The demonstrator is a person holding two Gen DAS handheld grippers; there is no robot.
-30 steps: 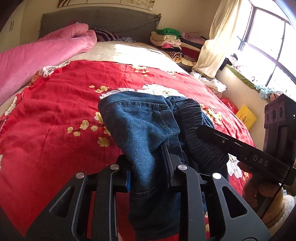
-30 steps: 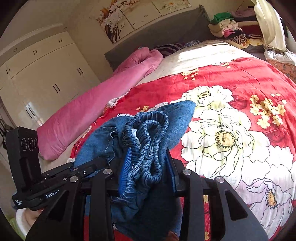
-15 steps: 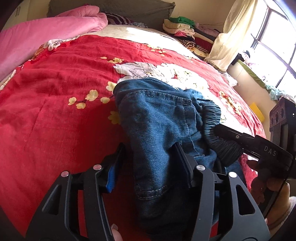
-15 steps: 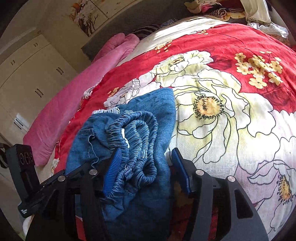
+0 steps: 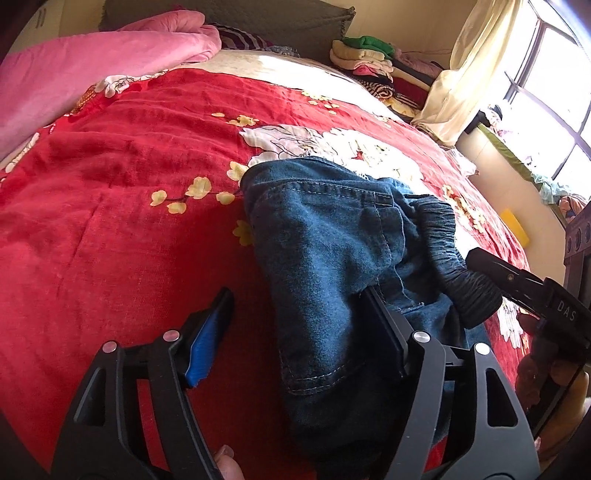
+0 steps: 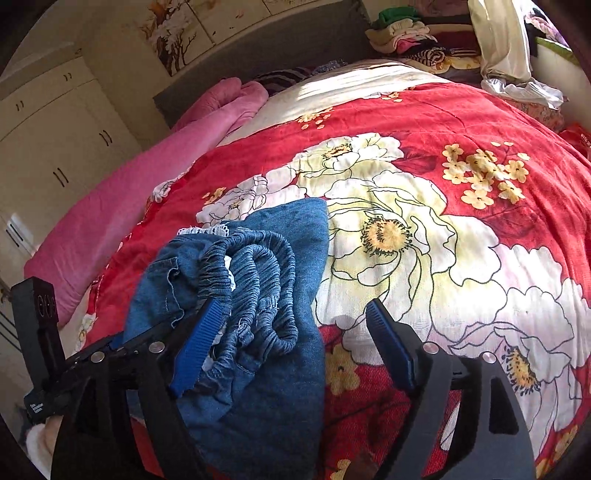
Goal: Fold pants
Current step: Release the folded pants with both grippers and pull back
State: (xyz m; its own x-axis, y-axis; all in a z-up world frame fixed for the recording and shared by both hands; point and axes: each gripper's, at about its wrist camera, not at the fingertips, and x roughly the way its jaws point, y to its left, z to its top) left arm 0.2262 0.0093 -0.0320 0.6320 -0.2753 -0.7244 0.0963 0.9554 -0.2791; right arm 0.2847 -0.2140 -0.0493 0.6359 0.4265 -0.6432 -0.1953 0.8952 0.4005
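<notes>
Folded blue denim pants [image 5: 332,258] on bed

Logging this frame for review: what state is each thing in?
left claw: open, jeans lying between its fingers
right claw: open, waistband between its fingers
jeans: bunched in a folded heap on the bedspread
bedspread: spread flat over the bed
pink quilt: rolled along the bed's edge

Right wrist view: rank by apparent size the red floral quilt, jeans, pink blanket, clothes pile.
1. red floral quilt
2. jeans, though nearness to the camera inflates them
3. pink blanket
4. clothes pile, far off
</notes>
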